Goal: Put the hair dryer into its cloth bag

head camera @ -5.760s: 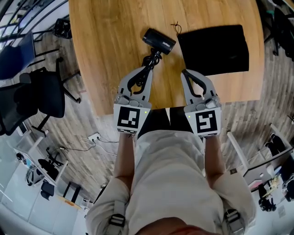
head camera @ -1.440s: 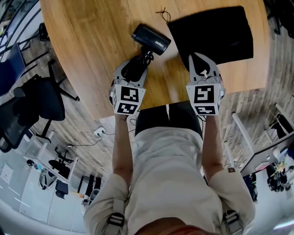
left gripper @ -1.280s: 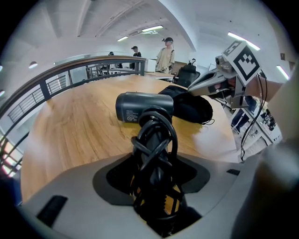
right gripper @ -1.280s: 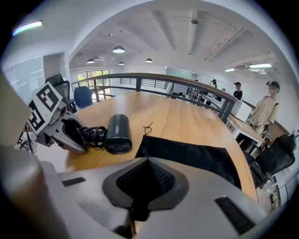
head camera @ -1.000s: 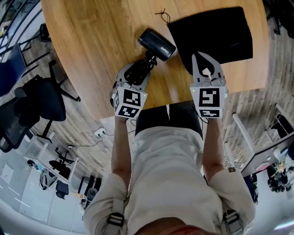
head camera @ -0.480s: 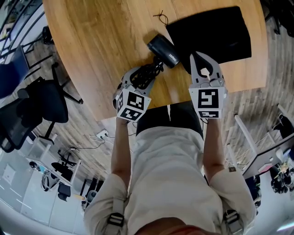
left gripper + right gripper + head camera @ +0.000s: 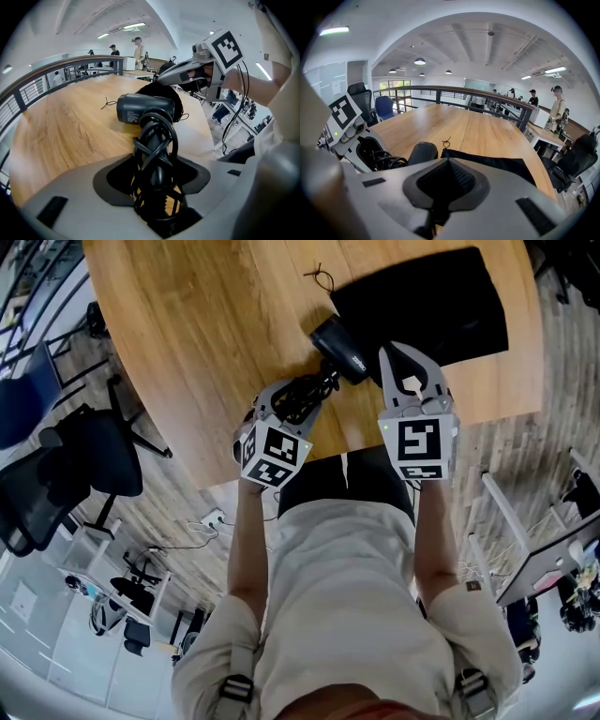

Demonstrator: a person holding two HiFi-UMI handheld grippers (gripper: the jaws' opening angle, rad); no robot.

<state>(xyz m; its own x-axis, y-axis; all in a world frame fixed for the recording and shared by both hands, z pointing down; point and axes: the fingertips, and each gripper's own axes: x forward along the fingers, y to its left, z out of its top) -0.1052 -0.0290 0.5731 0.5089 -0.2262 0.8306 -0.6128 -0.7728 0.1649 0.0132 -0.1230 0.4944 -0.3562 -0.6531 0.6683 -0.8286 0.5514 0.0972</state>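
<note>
The left gripper (image 7: 302, 397) is clenching the cord-wrapped handle of the black hair dryer (image 7: 339, 345), whose barrel is touching the mouth of the flat black cloth bag (image 7: 441, 296). The right gripper (image 7: 398, 357) is apparently pinching the bag's near corner. Insertion is not yet begun. The wooden counter (image 7: 206, 334) is standing in an open office.

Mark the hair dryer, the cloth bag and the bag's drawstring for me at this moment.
hair dryer (image 7: 339, 347): head view, on its dark barrel.
cloth bag (image 7: 450, 306): head view, on the flat black fabric.
drawstring (image 7: 321, 279): head view, on the loose knotted end beside the bag's corner.
</note>
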